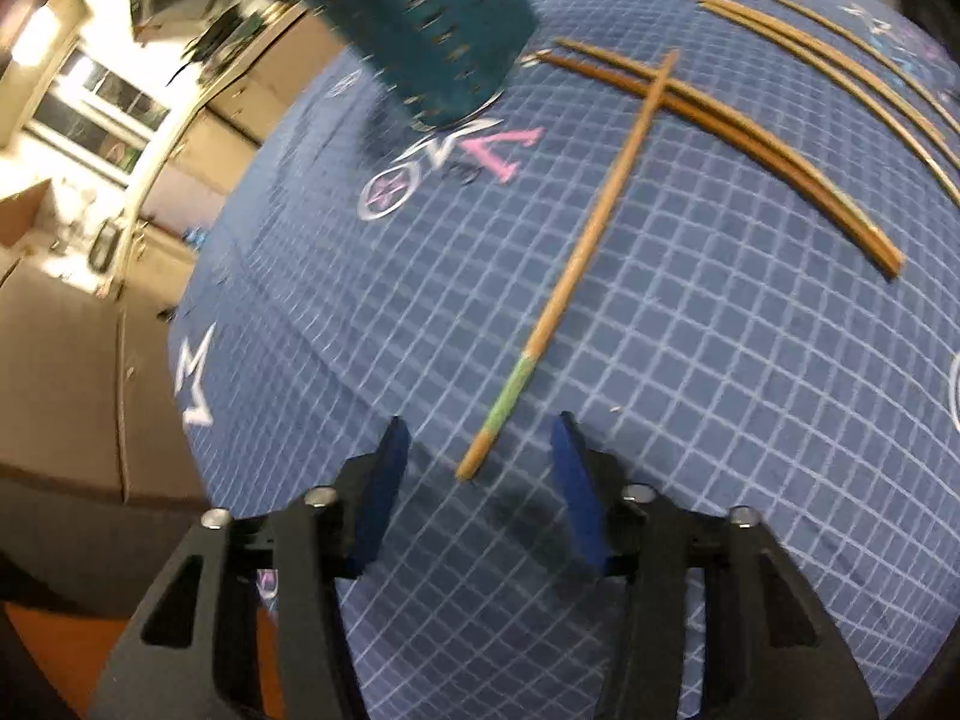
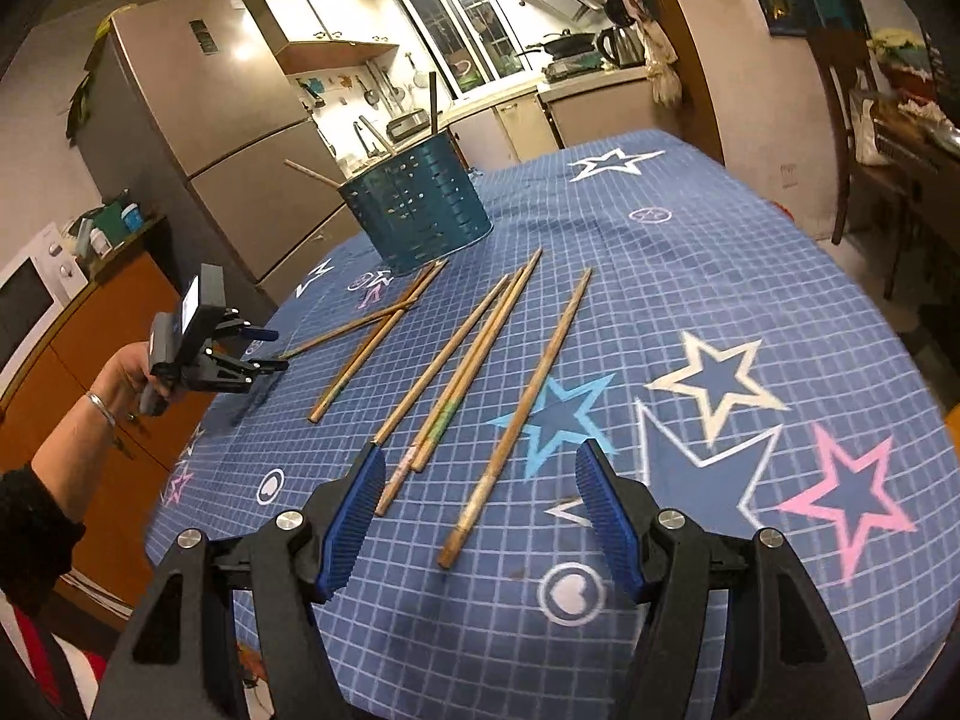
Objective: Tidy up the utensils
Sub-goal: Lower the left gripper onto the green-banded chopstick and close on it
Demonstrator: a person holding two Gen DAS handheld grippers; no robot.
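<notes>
Bamboo chopsticks lie loose on the blue grid tablecloth with star prints, fanned out near the teal perforated utensil holder at the far side. Two sticks already stand inside the holder. My left gripper has its jaws apart, nothing held, hovering low at the left table edge; the near tip of a green-banded chopstick lies between its fingers, crossing a pair of others farther out. My right gripper is also spread wide and empty, with the near ends of several chopsticks between its fingers.
</notes>
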